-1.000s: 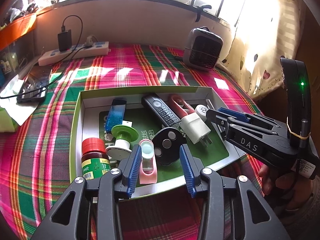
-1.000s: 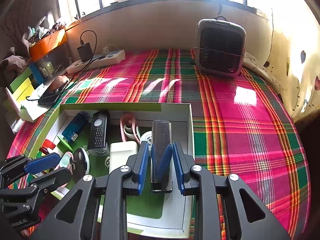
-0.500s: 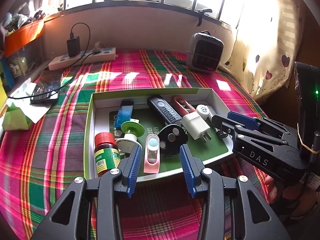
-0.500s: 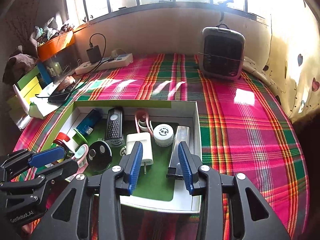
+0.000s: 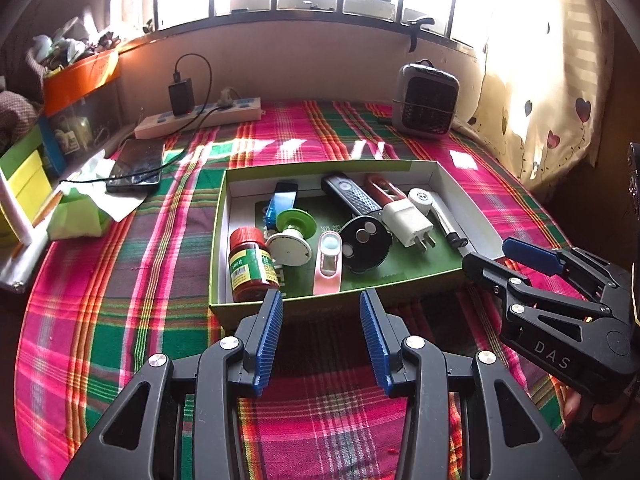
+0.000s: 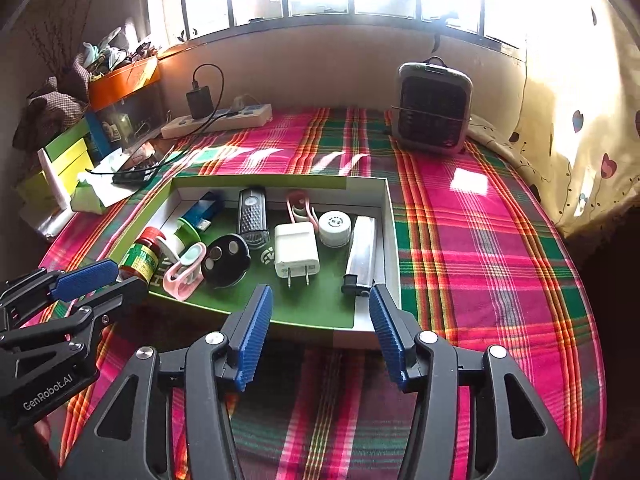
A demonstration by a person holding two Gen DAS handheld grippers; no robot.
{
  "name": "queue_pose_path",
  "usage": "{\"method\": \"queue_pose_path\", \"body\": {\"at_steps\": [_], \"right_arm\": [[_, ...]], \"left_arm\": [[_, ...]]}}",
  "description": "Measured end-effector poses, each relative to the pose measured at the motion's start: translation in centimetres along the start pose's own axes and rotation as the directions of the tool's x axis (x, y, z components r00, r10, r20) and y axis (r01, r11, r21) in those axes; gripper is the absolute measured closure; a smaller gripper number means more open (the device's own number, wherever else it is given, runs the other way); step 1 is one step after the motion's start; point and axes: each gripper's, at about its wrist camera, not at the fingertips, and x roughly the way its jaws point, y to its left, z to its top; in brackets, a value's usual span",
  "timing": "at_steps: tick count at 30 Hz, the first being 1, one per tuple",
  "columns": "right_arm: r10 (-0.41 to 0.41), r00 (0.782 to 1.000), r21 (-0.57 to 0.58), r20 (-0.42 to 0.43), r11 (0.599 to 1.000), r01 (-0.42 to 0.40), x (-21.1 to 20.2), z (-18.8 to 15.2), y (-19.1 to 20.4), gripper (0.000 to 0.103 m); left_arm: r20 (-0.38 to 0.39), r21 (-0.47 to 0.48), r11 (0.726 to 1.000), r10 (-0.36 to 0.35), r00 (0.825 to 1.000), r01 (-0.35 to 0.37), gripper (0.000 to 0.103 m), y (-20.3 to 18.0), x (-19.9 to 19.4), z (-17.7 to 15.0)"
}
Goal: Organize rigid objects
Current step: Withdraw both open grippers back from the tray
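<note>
The right gripper (image 6: 320, 330) has just been opening its jaws, and nothing is between them now; its blue fingers (image 6: 254, 332) stand spread above the near edge of the box (image 6: 386, 216). The left gripper (image 5: 321, 334) also has its fingers (image 5: 269, 336) spread and empty, in front of the near wall of the same box.

The silver lighter (image 6: 362, 254) lies flat just beyond the right fingers, along the right wall of the box. I judge it light, stiff and smooth, so it can slip; the best hold is across its narrow body, near the middle, not at the black end.

Beside it lie the white round cap (image 6: 335, 227) and the white charger plug (image 6: 296, 251), both hard and light. The plug is easy to take by its flat sides, with the metal prongs left free. The black round disc (image 6: 225, 258) and the pink holder (image 6: 186, 274) lie near the front left. The red-capped bottle (image 5: 250, 264) lies in the left corner; it looks like the heaviest piece and may roll.

The things lie close together, some touching, so the fingers have little room to come between them, and the wall blocks a grasp from the side. Around the box the plaid table (image 6: 480, 240) carries a small heater (image 6: 434, 108), a power strip (image 6: 224, 120) and a phone (image 5: 138, 164), all well apart.
</note>
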Motion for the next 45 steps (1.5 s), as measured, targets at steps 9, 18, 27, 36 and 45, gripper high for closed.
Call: {"method": "queue_pose_path", "body": {"at_steps": [9, 18, 27, 36, 45], "right_arm": [[-0.029, 0.997, -0.015, -0.07, 0.999, 0.028, 0.4, -2.6, 0.2, 0.051], [-0.042, 0.995, -0.019, -0.089, 0.999, 0.04, 0.3, -4.1, 0.5, 0.05], [-0.098, 0.989, -0.007, -0.108, 0.995, 0.098, 0.2, -4.8, 0.1, 0.048], [-0.076, 0.989, 0.046, -0.124, 0.996, 0.082, 0.3, -4.9, -0.9, 0.038], [-0.075, 0.989, 0.047, -0.124, 0.996, 0.081, 0.4, -4.8, -0.9, 0.037]], "left_arm": [[-0.055, -0.008, 0.999, 0.044, 0.998, -0.045, 0.063, 0.1, 0.8, -2.2], [-0.093, -0.014, 0.999, 0.048, 0.994, -0.05, 0.063, -0.4, 1.6, -3.4], [-0.07, -0.005, 0.997, 0.074, 0.995, -0.074, 0.059, -1.0, 1.6, -3.9], [-0.073, 0.004, 0.997, 0.081, 0.994, -0.081, 0.053, -1.5, 1.7, -3.8], [-0.073, 0.001, 0.996, 0.084, 0.994, -0.085, 0.052, -1.5, 1.7, -3.8]]}}
